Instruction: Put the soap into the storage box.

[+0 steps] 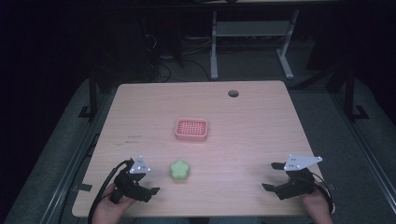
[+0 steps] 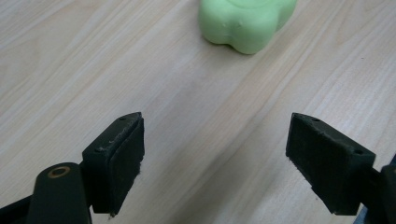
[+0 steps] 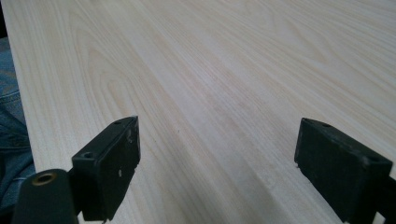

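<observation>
A light green flower-shaped block (image 1: 179, 170) lies on the wooden table (image 1: 252, 126), near its front and left of centre. Behind it, at mid table, sits a pink slotted tray (image 1: 191, 130). My left gripper (image 1: 150, 180) rests at the front left, open and pointing at the green block, a short way off it. In the left gripper view the green block (image 2: 247, 21) lies ahead of the open left gripper (image 2: 215, 140), with bare wood between the jaws. At the front right, my right gripper (image 1: 270, 176) is open over bare table, as the right gripper view (image 3: 217, 144) confirms.
A round cable hole (image 1: 233, 93) is in the table's far edge. Beyond the table stand the white legs of another desk (image 1: 214, 46), with cables on the dark floor. The table's near edge and a person's jeans (image 3: 9, 116) show left of the right gripper.
</observation>
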`<state>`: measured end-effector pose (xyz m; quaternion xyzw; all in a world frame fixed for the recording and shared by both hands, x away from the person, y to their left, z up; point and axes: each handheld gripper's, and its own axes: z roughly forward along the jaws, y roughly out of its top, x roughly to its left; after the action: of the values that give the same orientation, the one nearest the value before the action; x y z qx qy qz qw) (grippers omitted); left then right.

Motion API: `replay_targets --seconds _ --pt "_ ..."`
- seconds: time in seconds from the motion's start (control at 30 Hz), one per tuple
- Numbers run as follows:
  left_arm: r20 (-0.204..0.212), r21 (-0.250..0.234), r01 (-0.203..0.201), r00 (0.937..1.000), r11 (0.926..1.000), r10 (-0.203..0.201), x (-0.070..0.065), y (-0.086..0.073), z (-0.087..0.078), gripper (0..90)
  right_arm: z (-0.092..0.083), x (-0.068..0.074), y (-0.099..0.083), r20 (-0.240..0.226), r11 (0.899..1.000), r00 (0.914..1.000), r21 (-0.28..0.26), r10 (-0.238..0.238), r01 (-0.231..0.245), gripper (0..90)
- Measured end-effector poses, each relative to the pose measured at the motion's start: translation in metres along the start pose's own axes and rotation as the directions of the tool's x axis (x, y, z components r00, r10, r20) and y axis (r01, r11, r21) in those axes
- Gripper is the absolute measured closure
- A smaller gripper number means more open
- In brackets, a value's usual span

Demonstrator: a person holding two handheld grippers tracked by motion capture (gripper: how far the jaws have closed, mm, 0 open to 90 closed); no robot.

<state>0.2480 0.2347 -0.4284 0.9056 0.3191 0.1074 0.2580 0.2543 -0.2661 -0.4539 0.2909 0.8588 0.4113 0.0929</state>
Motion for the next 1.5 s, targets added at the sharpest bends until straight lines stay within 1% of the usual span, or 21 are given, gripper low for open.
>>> replay_targets --seconds 0.1,0.27,0.47,0.53,0.6,0.67,0.7,0.77,0.87,0.93,0.97,1.03,1.13,1.23,1.33,1.4,1.43,1.5 --pt "-0.002 0.012 -0.012 0.9999 0.9999 0.012 -0.001 0.001 0.002 19.5 0.0 0.0 0.0 0.001 1.0 1.0 -0.001 0.005 -0.005 13.8" --pt "0.005 0.011 -0.013 0.9999 0.9999 0.013 -0.001 0.002 0.003 19.5 0.0 -0.001 0.0 0.001 1.0 1.0 -0.001 0.005 -0.005 13.8" --pt "0.01 0.002 -0.015 0.9998 0.9999 0.014 -0.004 0.005 0.003 19.5 0.0 0.0 0.0 0.001 1.0 1.0 0.0 0.006 -0.006 13.8" --pt "0.01 0.003 -0.024 0.9997 0.9997 0.024 -0.005 0.007 0.003 19.5 0.0 0.0 0.0 0.0 1.0 1.0 -0.001 0.0 0.0 13.8" --pt "0.011 0.002 -0.023 0.9997 0.9997 0.023 -0.006 0.008 0.004 19.5 0.0 0.0 0.0 0.0 1.0 1.0 0.0 0.0 0.0 13.8" --pt "0.012 0.003 -0.031 0.9995 0.9995 0.031 -0.006 0.009 0.004 19.5 0.0 0.0 0.0 0.0 1.0 1.0 0.001 0.007 -0.007 13.8" --pt "0.012 0.002 -0.023 0.9997 0.9997 0.023 -0.007 0.01 0.004 19.5 0.0 0.0 0.0 0.0 1.0 1.0 0.0 0.005 -0.005 13.8" --pt "-0.003 0.006 -0.041 0.9991 0.9991 0.041 -0.007 0.013 0.004 19.5 0.0 0.0 0.0 0.001 1.0 1.0 0.0 0.004 -0.004 13.8" --pt "0.003 0.005 -0.041 0.9991 0.9991 0.041 -0.008 0.017 0.005 19.4 0.0 0.0 0.0 0.001 1.0 1.0 0.0 0.004 -0.004 13.8" --pt "0.006 0.008 -0.049 0.9988 0.9988 0.049 -0.01 0.021 0.005 19.4 -0.001 0.0 0.0 0.001 1.0 1.0 0.001 0.007 -0.007 13.8" --pt "0.005 0.01 -0.053 0.9986 0.9986 0.053 -0.011 0.022 0.006 19.4 0.0 -0.001 0.0 0.001 1.0 1.0 -0.002 -0.002 0.002 13.8" --pt "0.001 0.017 -0.067 0.9977 0.9976 0.067 -0.012 0.026 0.007 19.5 -0.001 -0.001 -0.001 0.001 1.0 1.0 -0.003 -0.003 0.003 13.8" --pt "0.005 0.018 -0.073 0.9973 0.9972 0.073 -0.014 0.031 0.009 19.5 -0.001 -0.001 -0.001 0.001 1.0 1.0 -0.002 0.005 -0.005 13.8" --pt "0.021 0.024 -0.072 0.9972 0.9971 0.071 -0.016 0.037 0.012 19.5 -0.001 -0.002 -0.001 0.003 1.0 1.0 -0.006 0.007 -0.007 13.8" --pt "0.022 0.032 -0.079 0.9967 0.9964 0.078 -0.017 0.042 0.014 19.5 -0.002 -0.002 -0.002 0.003 1.0 0.9999 -0.006 0.015 -0.015 13.8" --pt "0.02 0.034 -0.079 0.9967 0.9963 0.079 -0.018 0.046 0.015 19.5 -0.002 -0.003 -0.002 0.003 1.0 1.0 -0.008 0.009 -0.009 13.8" --pt "0.027 0.036 -0.081 0.9964 0.996 0.08 -0.017 0.048 0.016 19.5 -0.002 -0.003 -0.002 0.002 1.0 1.0 -0.008 0.008 -0.008 13.8" --pt "0.027 0.042 -0.081 0.9964 0.9958 0.08 -0.017 0.051 0.017 19.5 -0.002 -0.003 -0.002 0.002 1.0 1.0 -0.008 0.006 -0.006 13.8"
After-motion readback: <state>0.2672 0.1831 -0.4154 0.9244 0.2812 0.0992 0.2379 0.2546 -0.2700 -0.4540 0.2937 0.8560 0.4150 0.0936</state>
